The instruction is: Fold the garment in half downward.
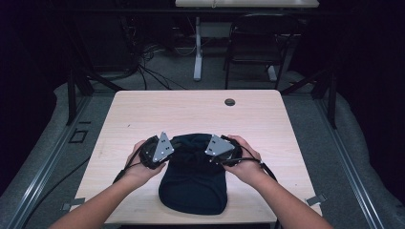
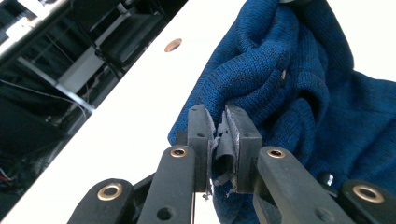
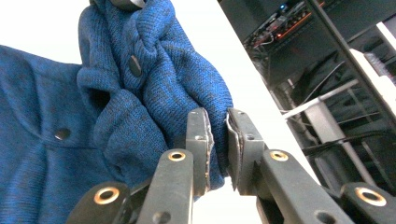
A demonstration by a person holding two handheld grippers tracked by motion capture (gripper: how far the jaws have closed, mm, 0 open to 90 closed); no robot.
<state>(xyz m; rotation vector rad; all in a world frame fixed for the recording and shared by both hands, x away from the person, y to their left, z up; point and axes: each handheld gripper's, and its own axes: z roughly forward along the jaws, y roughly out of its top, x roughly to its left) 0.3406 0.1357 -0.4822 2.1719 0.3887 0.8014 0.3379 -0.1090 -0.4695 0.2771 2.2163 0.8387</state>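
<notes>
Betw both jaws, blue knit garment (image 2: 289, 93) edge, pinched

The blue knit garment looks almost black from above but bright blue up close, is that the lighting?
Likely exposure: the high view is dim, so the knit garment reads near-black on a pale table. In the left gripper view the garment shows bright blue and the tabletop is blown out white; the right gripper view looks the same, its background dark.
</notes>
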